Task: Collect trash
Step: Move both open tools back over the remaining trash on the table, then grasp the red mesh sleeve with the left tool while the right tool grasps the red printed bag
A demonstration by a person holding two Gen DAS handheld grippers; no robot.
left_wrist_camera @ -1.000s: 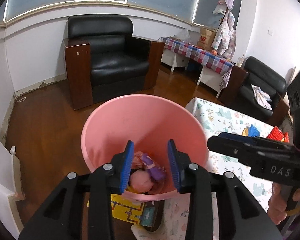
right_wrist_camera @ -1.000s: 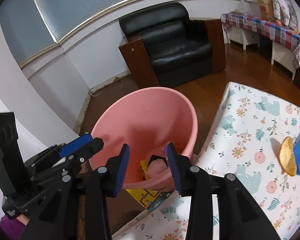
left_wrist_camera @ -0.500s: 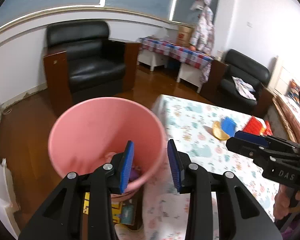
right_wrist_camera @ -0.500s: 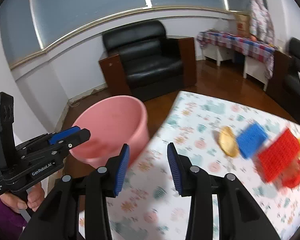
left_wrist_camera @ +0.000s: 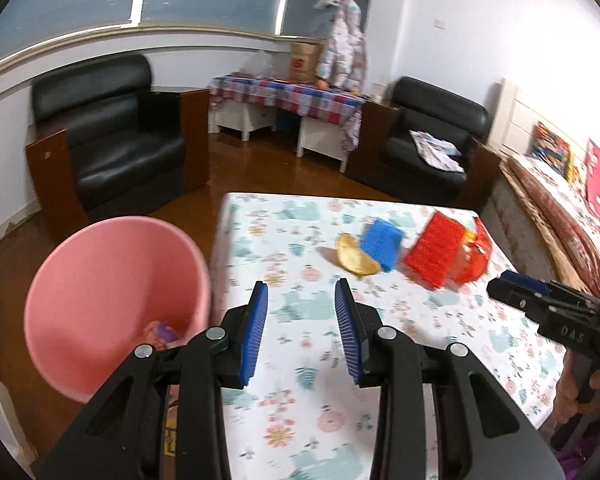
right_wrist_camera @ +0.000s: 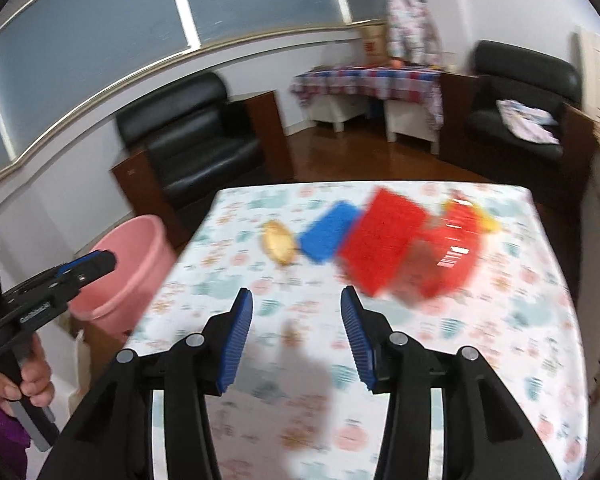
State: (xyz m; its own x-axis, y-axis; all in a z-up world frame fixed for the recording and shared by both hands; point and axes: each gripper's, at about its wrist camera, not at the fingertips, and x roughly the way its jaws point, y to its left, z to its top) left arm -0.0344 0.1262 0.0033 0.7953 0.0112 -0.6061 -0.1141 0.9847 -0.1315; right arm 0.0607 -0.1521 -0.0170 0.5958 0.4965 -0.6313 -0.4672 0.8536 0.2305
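Yellowish peel-like trash scrap (left_wrist_camera: 356,259) lies on the floral tablecloth (left_wrist_camera: 300,360), touching a blue ridged plastic block (left_wrist_camera: 382,242). Left gripper (left_wrist_camera: 301,334) and right gripper (right_wrist_camera: 296,334) hover above, fingers wide, holding nothing.

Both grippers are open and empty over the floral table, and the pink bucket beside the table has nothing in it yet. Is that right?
Not quite. The pink bucket already holds trash: the left wrist view shows pink and purple pieces at its bottom. The rest stands: the left gripper and right gripper are open and empty over the floral table.

left hand-held gripper (left_wrist_camera: 301,328) | right hand-held gripper (right_wrist_camera: 296,334) | swung from pink bucket (left_wrist_camera: 112,300) to table (left_wrist_camera: 300,360)
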